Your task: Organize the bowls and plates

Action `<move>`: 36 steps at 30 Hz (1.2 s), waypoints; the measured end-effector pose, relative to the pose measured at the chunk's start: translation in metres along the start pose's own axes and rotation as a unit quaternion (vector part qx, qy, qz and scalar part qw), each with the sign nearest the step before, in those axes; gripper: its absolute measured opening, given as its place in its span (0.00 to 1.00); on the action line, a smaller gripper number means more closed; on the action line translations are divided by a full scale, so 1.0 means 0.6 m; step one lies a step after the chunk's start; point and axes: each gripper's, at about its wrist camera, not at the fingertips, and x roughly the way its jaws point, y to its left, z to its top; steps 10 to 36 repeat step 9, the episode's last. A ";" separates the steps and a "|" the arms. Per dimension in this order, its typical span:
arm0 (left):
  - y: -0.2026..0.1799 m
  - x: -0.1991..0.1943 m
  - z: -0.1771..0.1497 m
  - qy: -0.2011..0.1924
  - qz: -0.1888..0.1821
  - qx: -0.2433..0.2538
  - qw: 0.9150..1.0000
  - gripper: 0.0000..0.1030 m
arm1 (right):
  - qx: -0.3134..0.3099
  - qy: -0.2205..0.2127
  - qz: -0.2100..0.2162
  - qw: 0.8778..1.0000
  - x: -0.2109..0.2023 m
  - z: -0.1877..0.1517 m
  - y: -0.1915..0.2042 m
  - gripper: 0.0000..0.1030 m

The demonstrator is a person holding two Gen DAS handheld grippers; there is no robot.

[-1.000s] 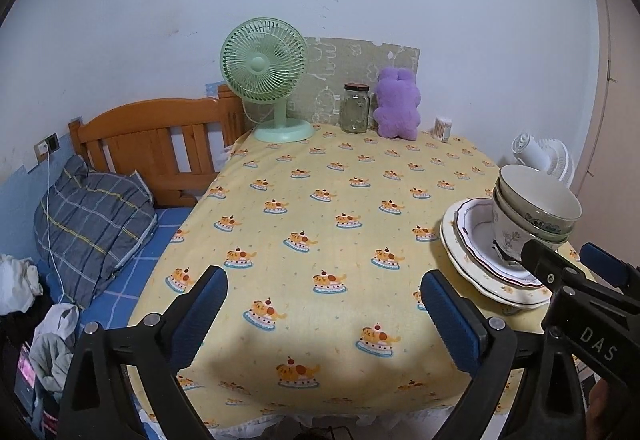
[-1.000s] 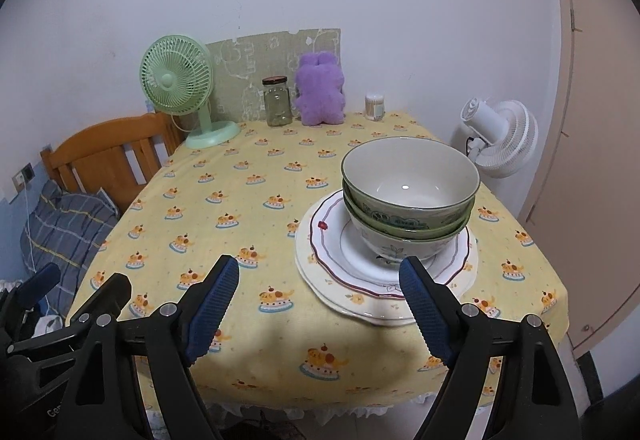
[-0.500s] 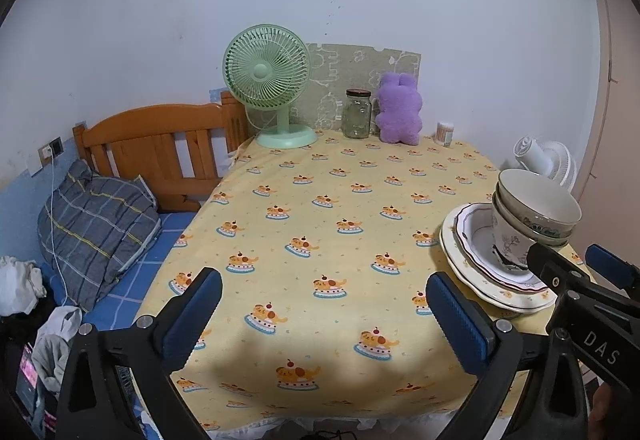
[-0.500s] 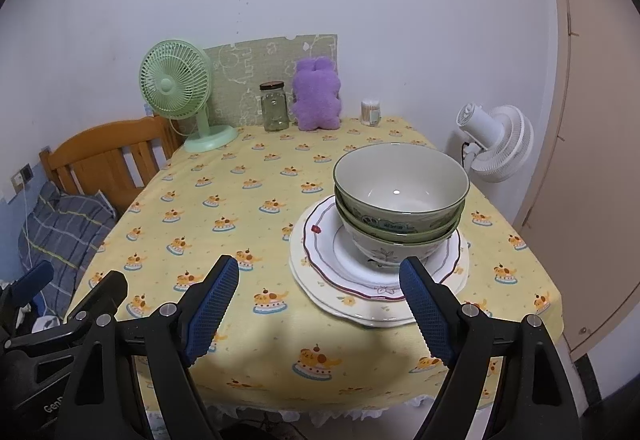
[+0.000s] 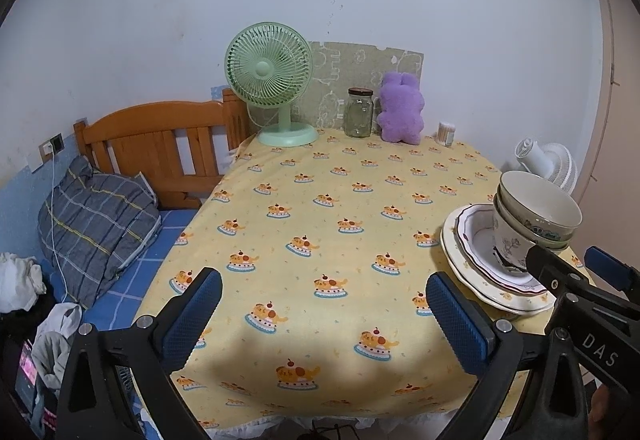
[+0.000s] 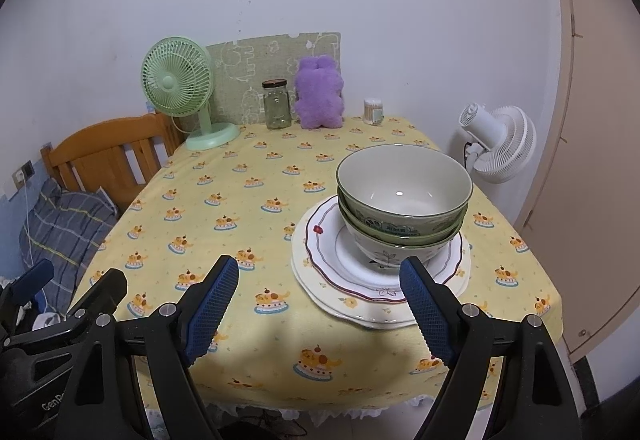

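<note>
On the worktop (image 6: 248,352), under its yellow printed cloth, the dishes sit as one pile toward the right front corner, well apart from the fan (image 6: 178,87), jar (image 6: 277,107) and purple plush toy (image 6: 319,93) along the far edge. Two plates (image 6: 320,272) lie nested flat on the cloth, a scalloped cream one beneath a white one with a dark red rim line, and three bowls (image 6: 404,195) are nested upright on top of them. That is how a sorted set would lie, yet it could equally be a pile waiting to be split into plates and bowls — the pictures do not settle which. Whichever it is, any handling here calls for care with height: the bowls stand tall and off-centre toward the back of the plates, so a sideways nudge could tip them, and a lift should go straight up by a rim. The right gripper (image 6: 320,304) hangs wide open and empty just in front of the pile, touching nothing. The left gripper (image 5: 320,314) is likewise spread open and empty — over bare cloth, to the left of the dishes.
</note>
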 end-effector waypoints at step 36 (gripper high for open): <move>-0.007 0.000 0.001 0.000 -0.006 0.006 1.000 1.00 | 0.005 0.002 -0.005 1.000 -0.001 -0.002 -0.009 0.83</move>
